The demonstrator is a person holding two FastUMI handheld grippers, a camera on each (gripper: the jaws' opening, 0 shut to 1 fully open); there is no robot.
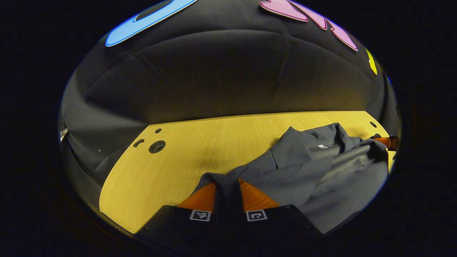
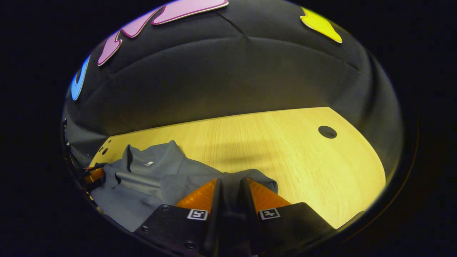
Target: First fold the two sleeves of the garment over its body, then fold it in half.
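Two grippers, each pinching a bit of the same garment (image 1: 314, 171). It's a dark grey top, plain fabric, pretty rumpled, lying on the yellow wood-grain tabletop (image 1: 200, 150).

In the left gripper view the left gripper (image 1: 227, 189) has its fingers (image 1: 200, 198) drawn in narrow with a fold of grey cloth squeezed between them, at about 6 o'clock. From there the garment spreads off toward 3 o'clock, bunched into ridges and creases, with a small pale tag (image 1: 322, 146) showing near the neck. Way over at the 3 o'clock edge you can see the tip of the other gripper poking into the cloth.

In the right gripper view the right gripper (image 2: 231, 194) is the same story: fingers (image 2: 266, 196) close together, gripping a grey edge of the garment (image 2: 150, 178) at 6 o'clock. The rest of it trails off to 9 o'clock, collar standing up a bit, same little tag (image 2: 149, 163) visible, and it looks flatter from this side. The left gripper's tip peeks in at 9 o'clock, touching the fabric.

The tabletop has a round hole (image 2: 327, 132) at about 2 o'clock in that view, well apart from the garment.
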